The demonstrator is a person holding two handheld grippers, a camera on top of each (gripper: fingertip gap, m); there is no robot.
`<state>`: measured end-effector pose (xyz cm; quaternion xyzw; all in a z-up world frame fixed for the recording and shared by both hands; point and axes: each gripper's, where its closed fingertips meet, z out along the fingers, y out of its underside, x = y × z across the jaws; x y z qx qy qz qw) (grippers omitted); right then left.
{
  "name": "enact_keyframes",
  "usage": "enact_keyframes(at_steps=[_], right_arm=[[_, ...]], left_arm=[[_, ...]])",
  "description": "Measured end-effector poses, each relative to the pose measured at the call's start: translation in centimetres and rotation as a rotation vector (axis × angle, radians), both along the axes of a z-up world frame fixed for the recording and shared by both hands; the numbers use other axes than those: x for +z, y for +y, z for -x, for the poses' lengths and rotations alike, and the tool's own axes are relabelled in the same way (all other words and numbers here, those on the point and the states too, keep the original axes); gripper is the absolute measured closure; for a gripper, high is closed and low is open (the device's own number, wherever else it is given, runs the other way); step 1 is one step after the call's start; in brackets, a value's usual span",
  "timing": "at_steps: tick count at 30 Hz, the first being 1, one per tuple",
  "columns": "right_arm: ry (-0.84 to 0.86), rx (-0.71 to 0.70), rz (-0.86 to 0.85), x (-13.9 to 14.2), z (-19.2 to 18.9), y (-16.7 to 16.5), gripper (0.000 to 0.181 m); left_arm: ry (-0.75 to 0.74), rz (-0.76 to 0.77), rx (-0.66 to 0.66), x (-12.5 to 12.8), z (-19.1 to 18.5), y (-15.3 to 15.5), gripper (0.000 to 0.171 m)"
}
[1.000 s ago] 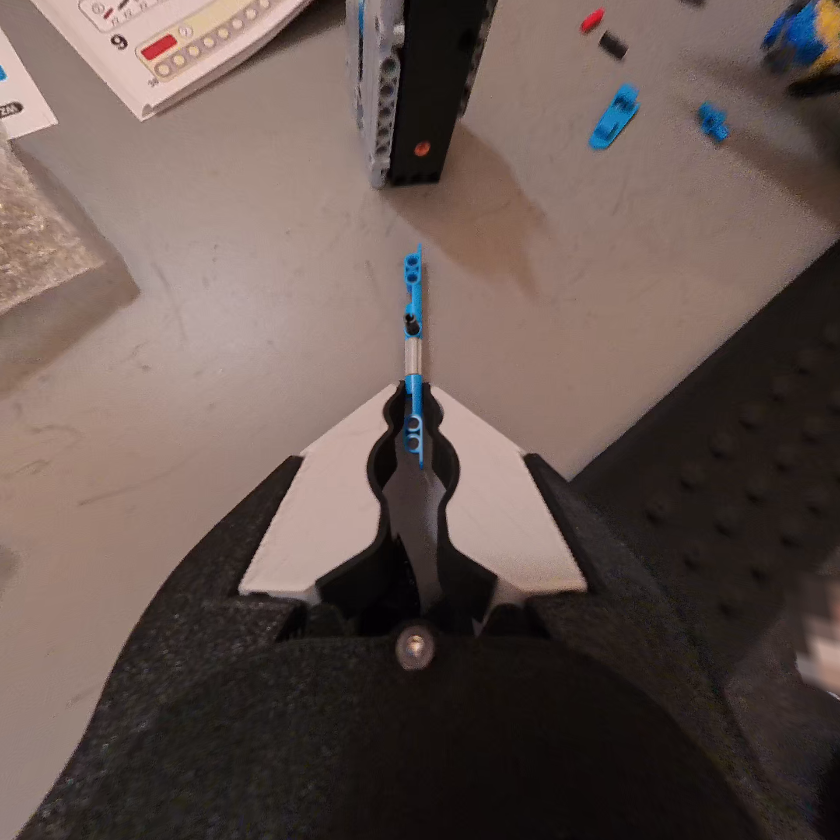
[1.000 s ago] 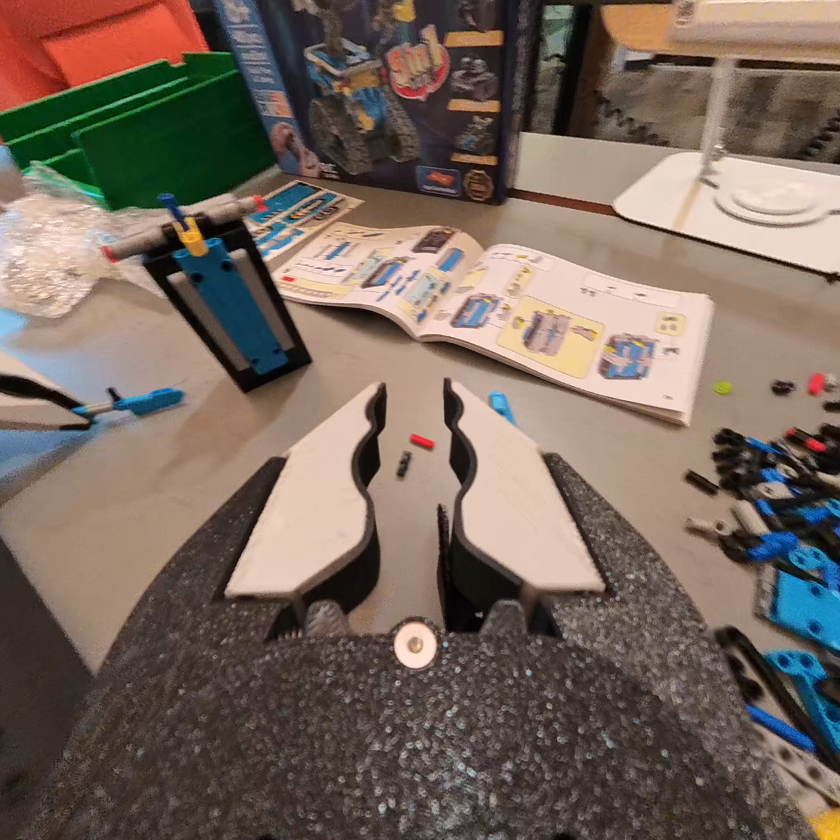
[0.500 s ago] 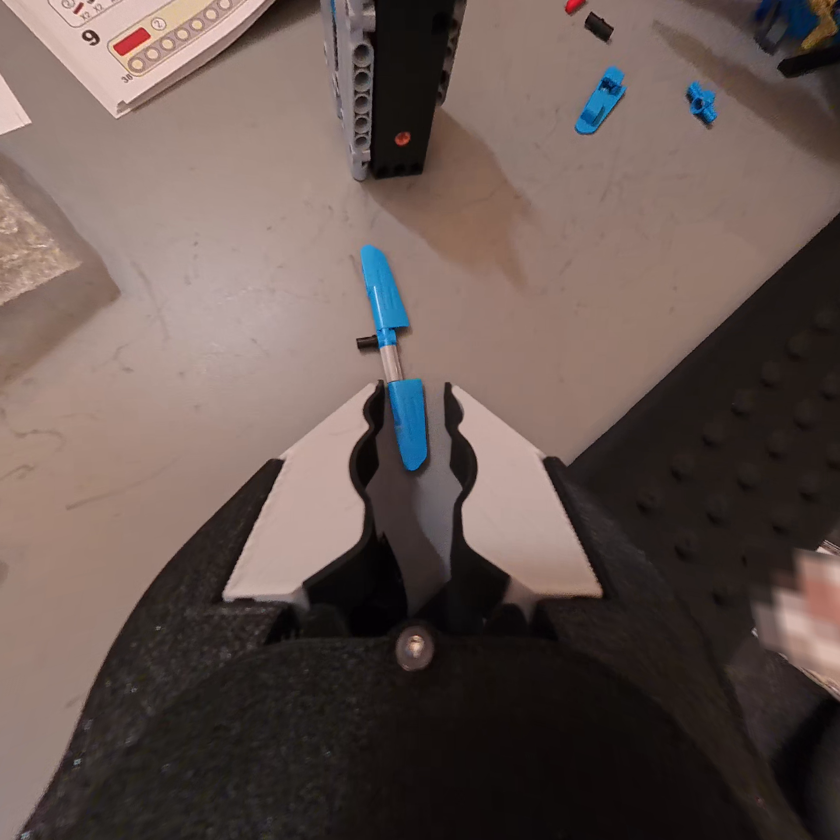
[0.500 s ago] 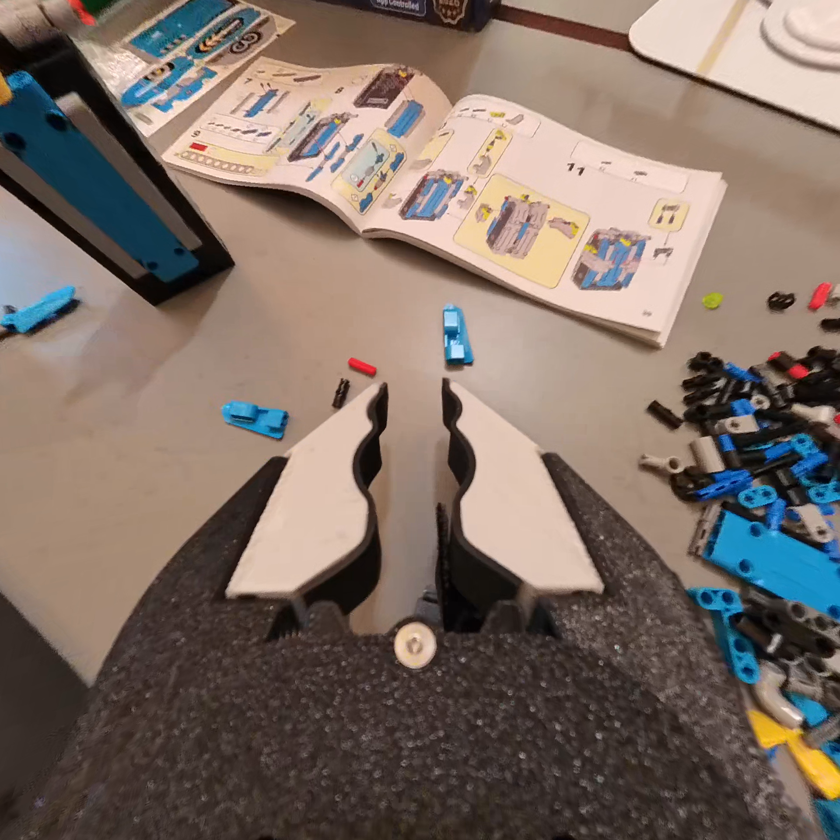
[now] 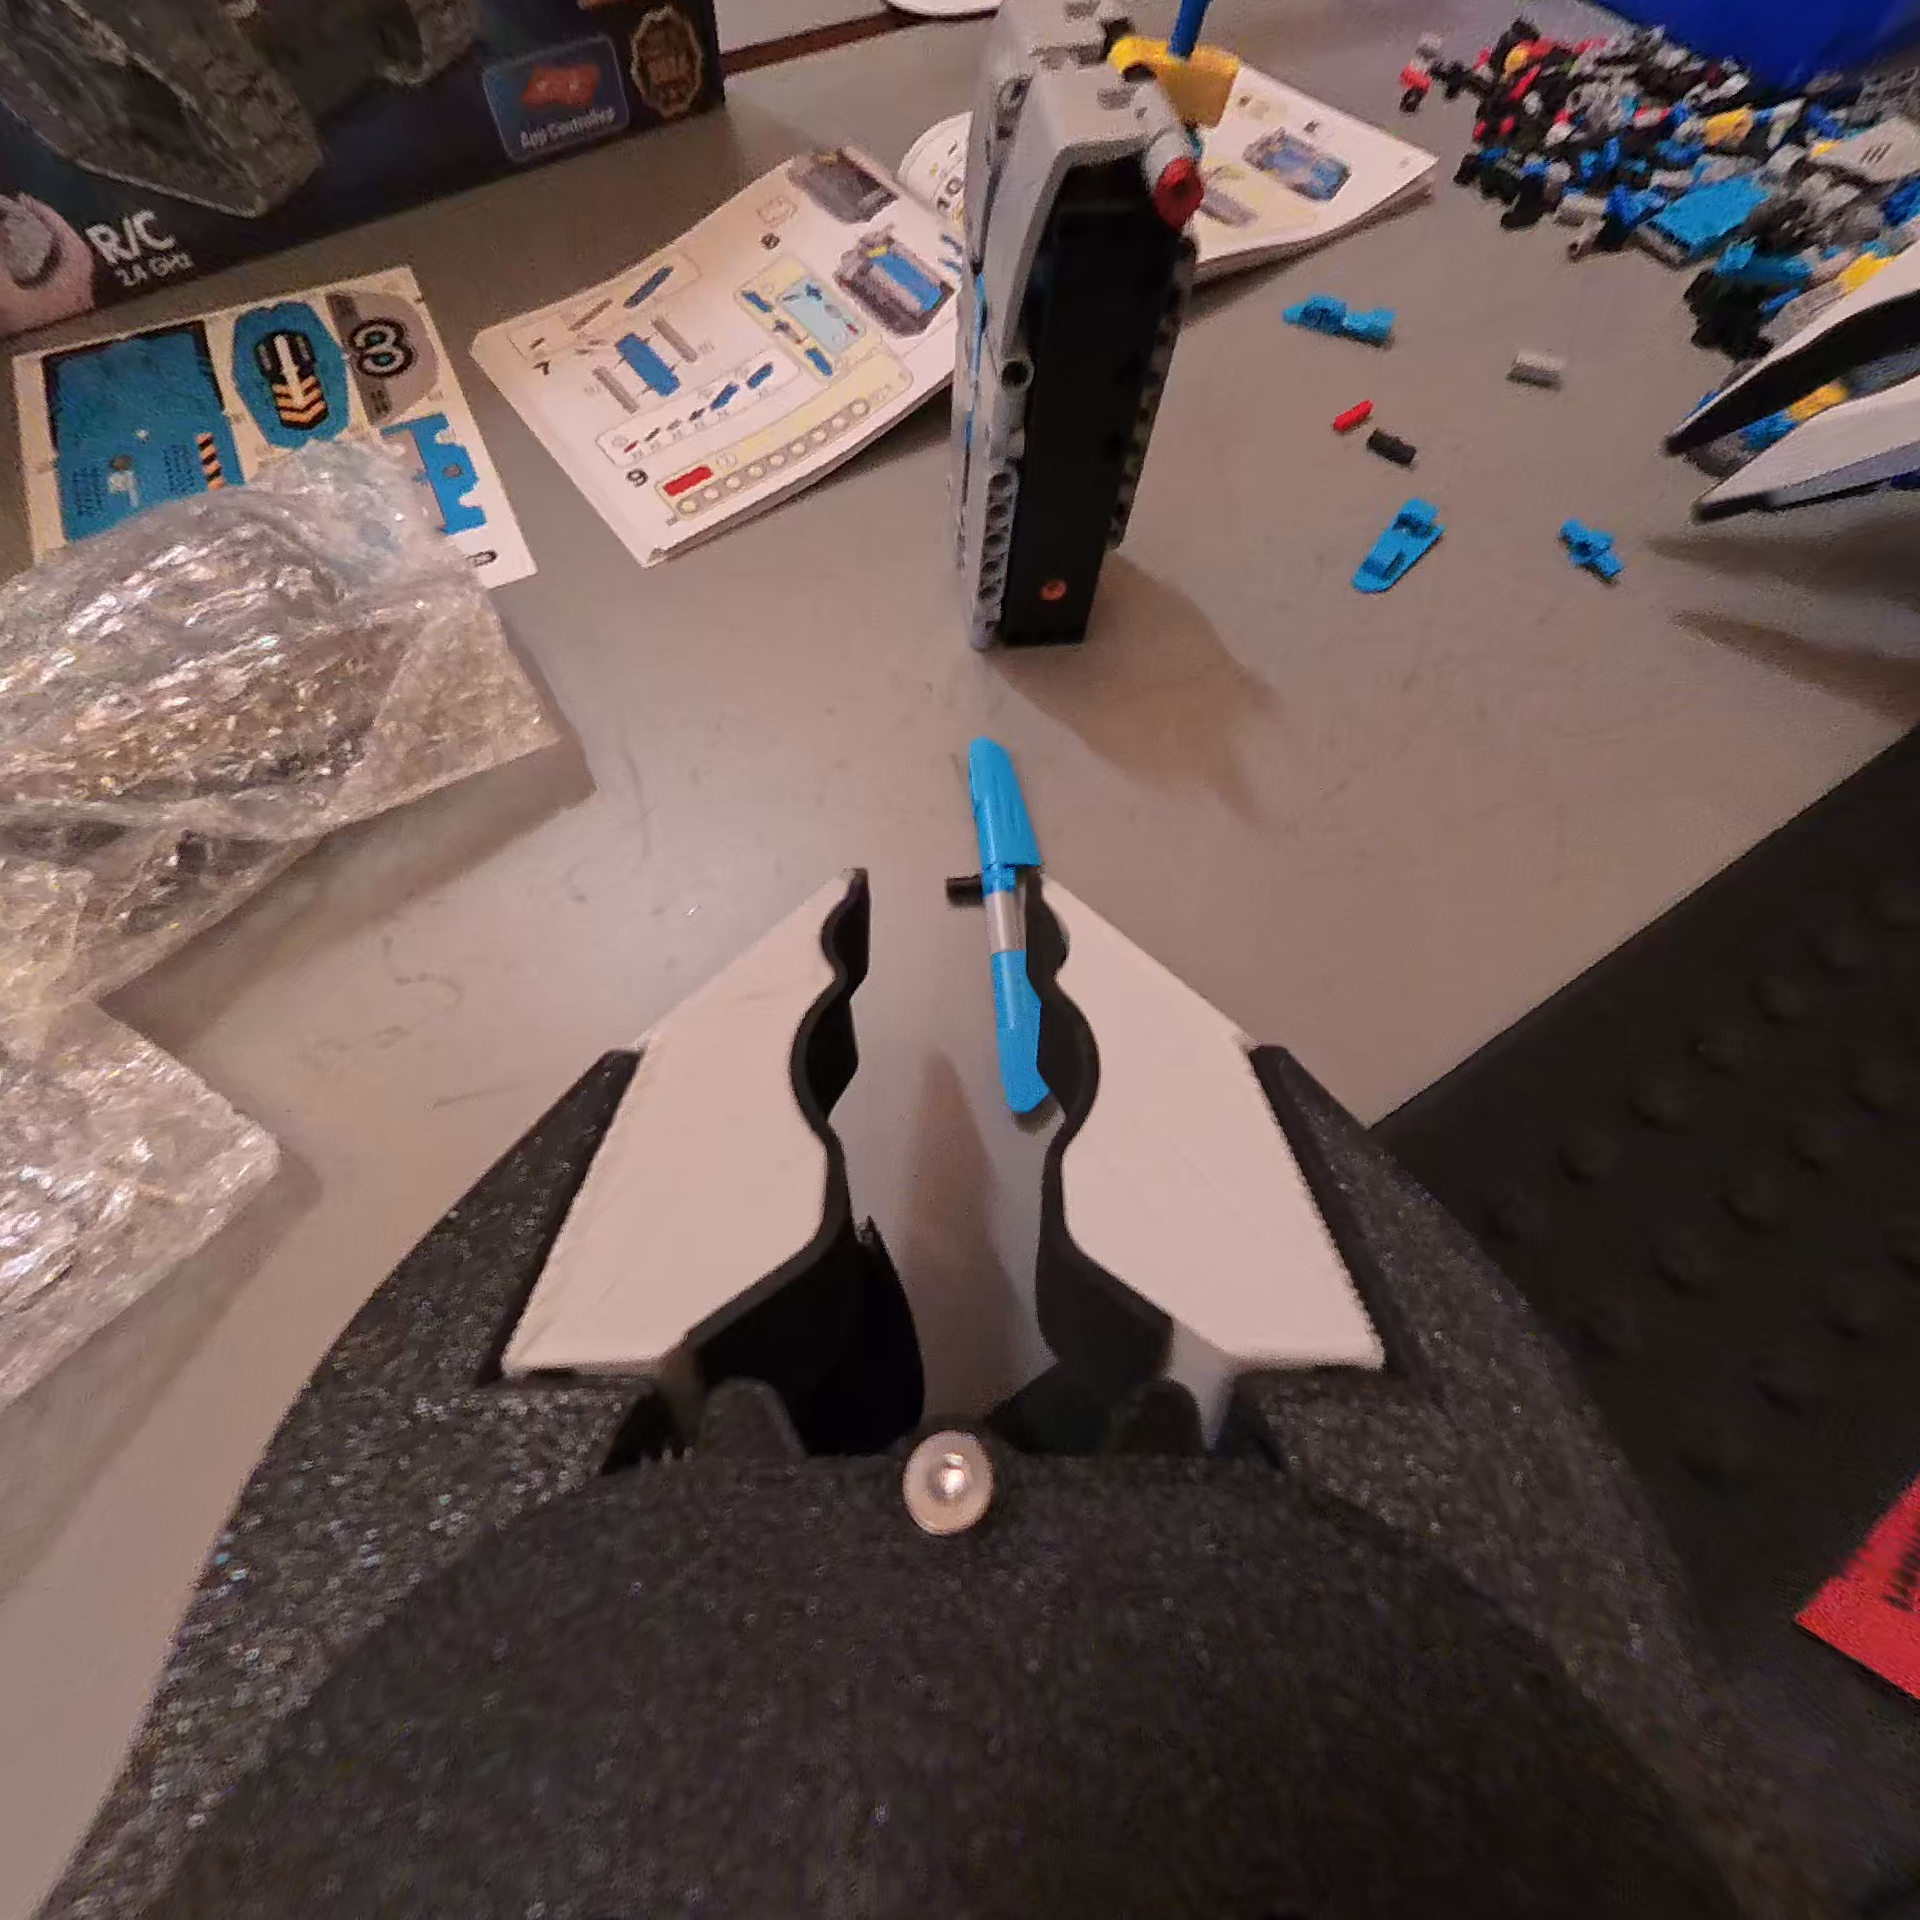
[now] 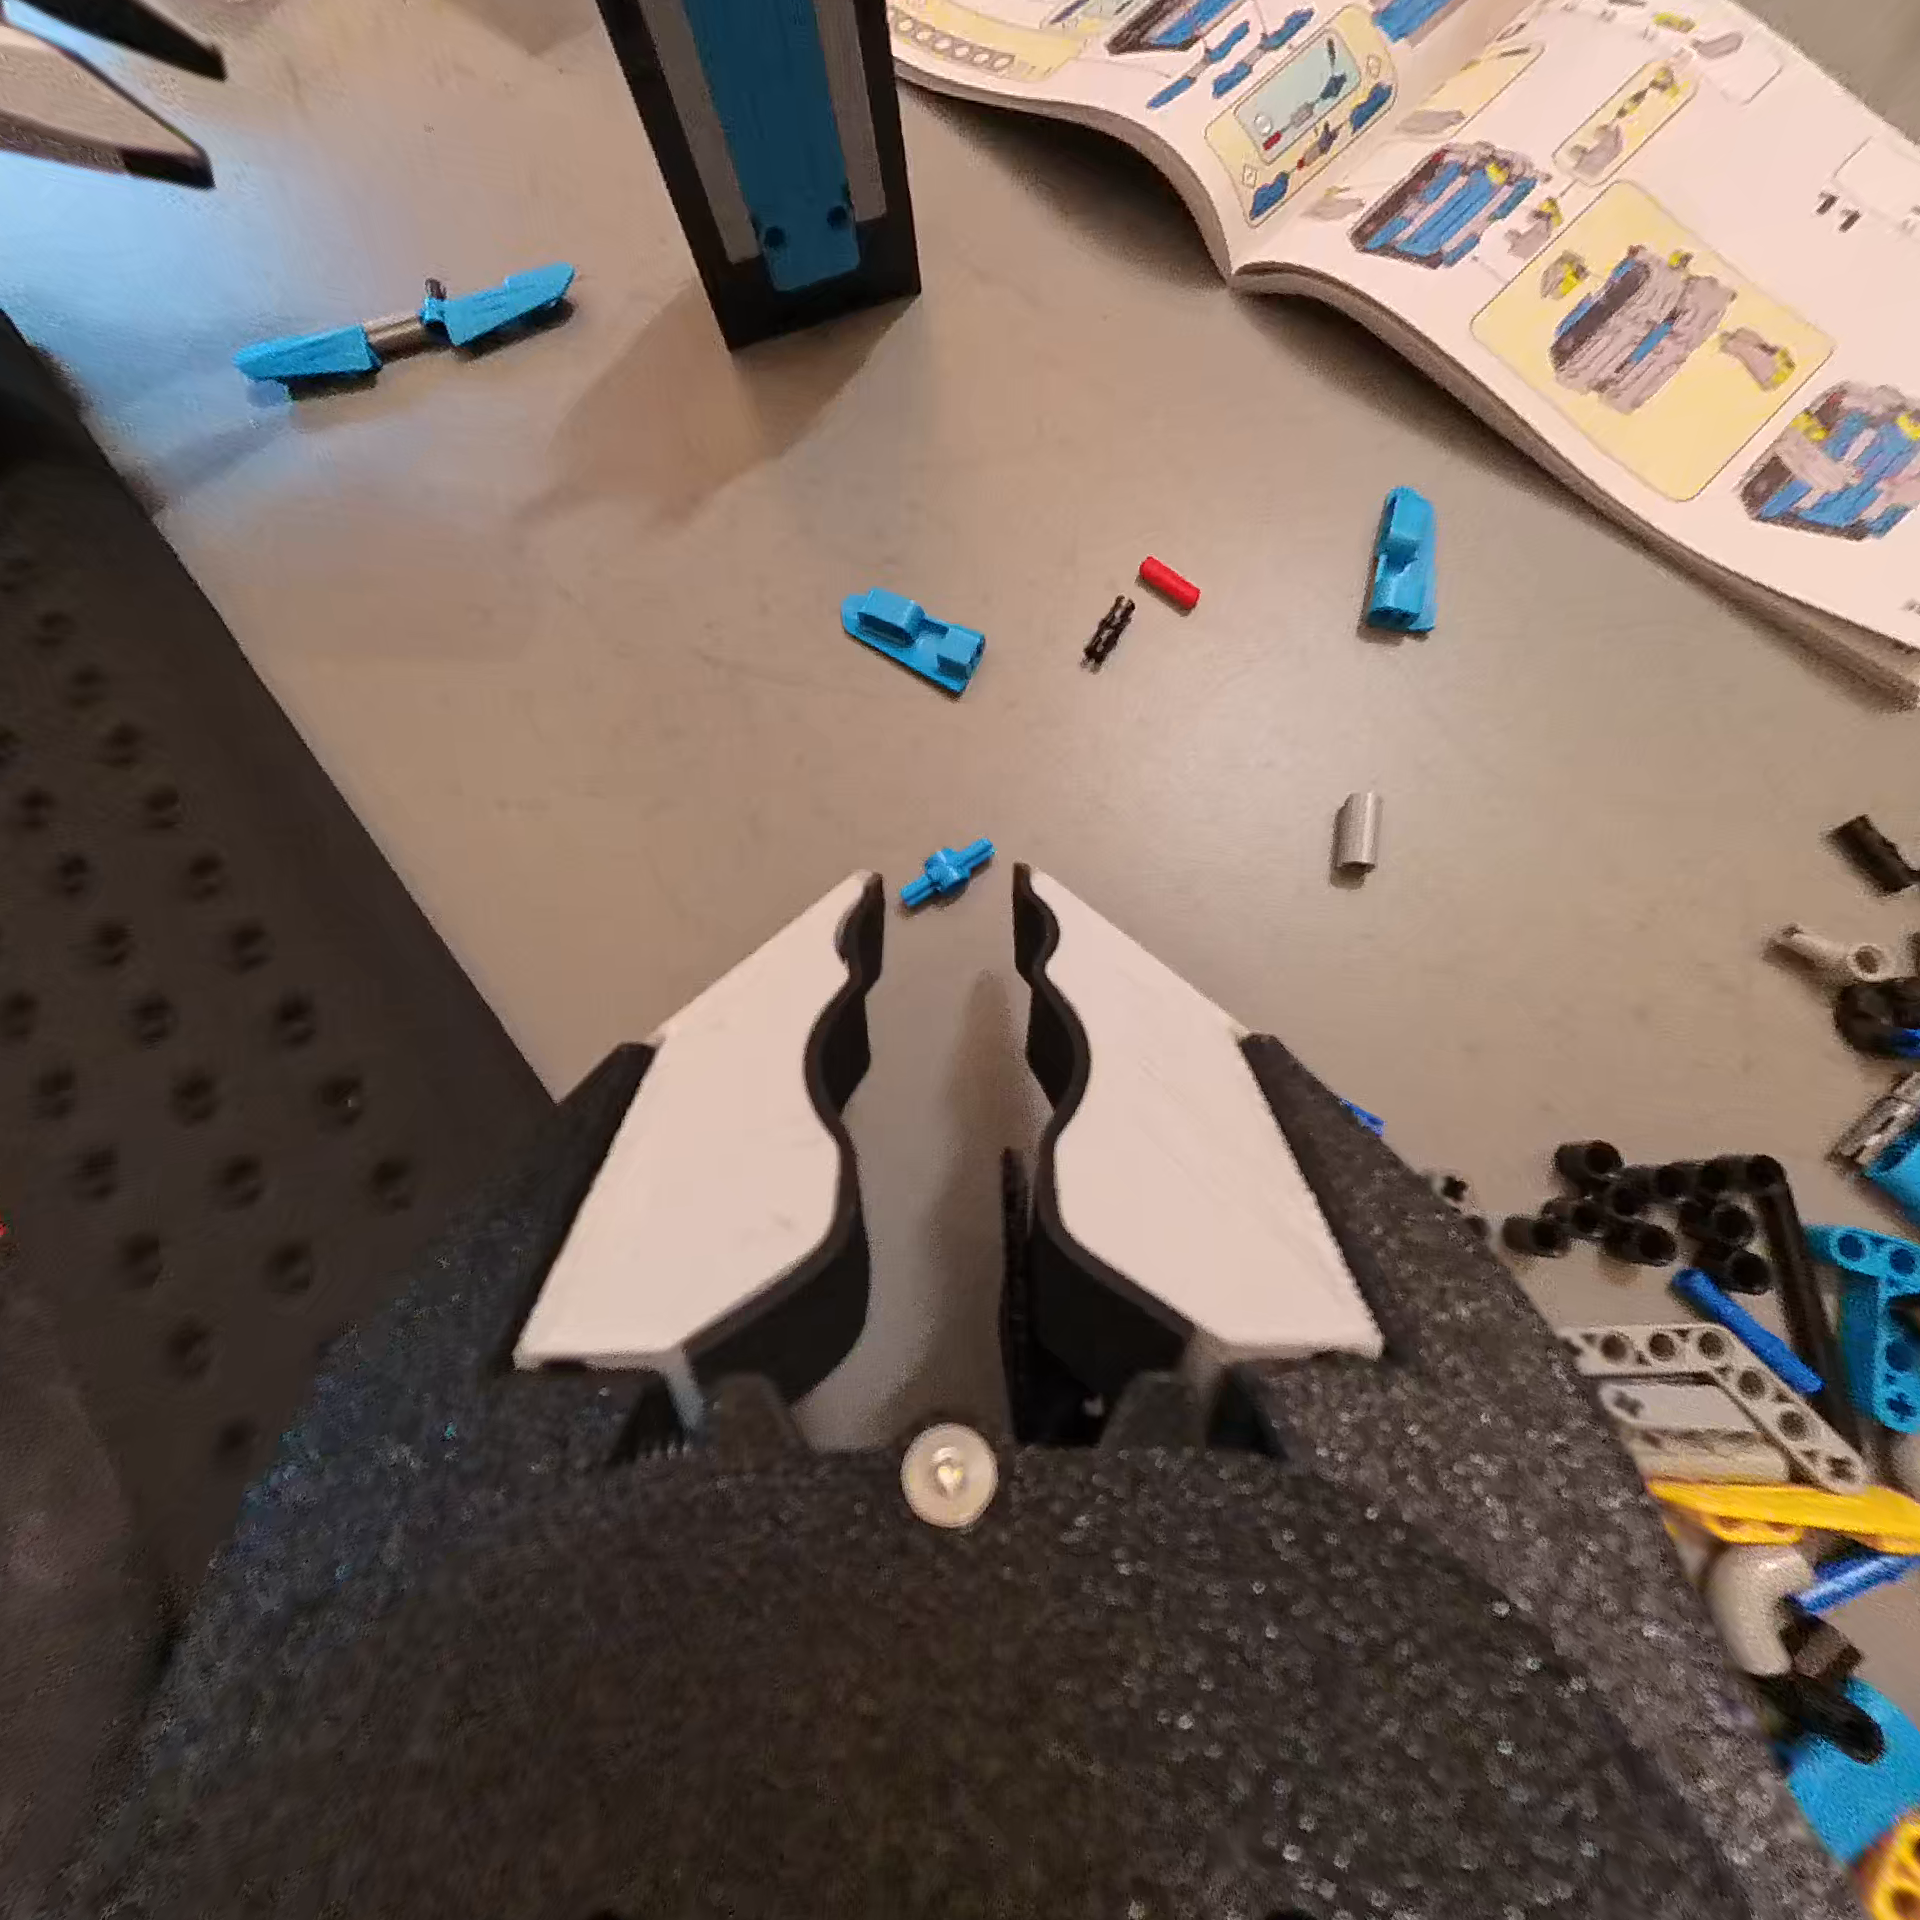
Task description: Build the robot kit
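We see our left gripper [image 5: 951, 894] with jaws apart and empty over the blue rod piece [image 5: 1006, 935] lying on the table [image 5: 727, 727], while our right gripper [image 6: 948, 883], likewise parted and empty, hovers just behind a small blue pin [image 6: 945, 873].

The table [image 5: 727, 727] bears an upright assembly [image 5: 1070, 416] far centre, a booklet [image 5: 748, 353] behind it, a plastic bag [image 5: 208, 665] left, a parts heap [image 5: 1683, 156] far right, a two-winged piece [image 5: 1003, 925] near
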<state>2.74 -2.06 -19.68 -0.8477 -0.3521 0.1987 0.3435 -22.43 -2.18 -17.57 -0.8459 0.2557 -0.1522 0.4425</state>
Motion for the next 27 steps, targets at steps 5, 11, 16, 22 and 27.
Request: enact_keyframes(at_steps=[5,11,16,22,27], right_arm=[[-0.08,0.022,0.013,-1.2,1.1,-0.2,0.156],[-0.128,0.013,0.021,-2.3,1.4,0.3,0.155],[-0.121,0.035,0.021,-2.5,1.6,0.2,0.167],[-0.142,0.04,-0.008,-2.4,1.8,0.3,0.174],[-0.079,-0.004,-0.1,-0.3,3.3,1.3,0.174]], left_arm=[[-0.025,-0.024,-0.048,0.3,-1.4,0.0,0.142],[-0.086,-0.183,-0.026,3.0,-1.0,0.4,0.143],[-0.055,-0.35,0.175,4.6,4.4,2.8,0.144],[0.028,-0.397,0.239,3.3,5.9,3.8,0.145],[0.048,-0.35,0.233,2.4,5.7,4.2,0.146]])
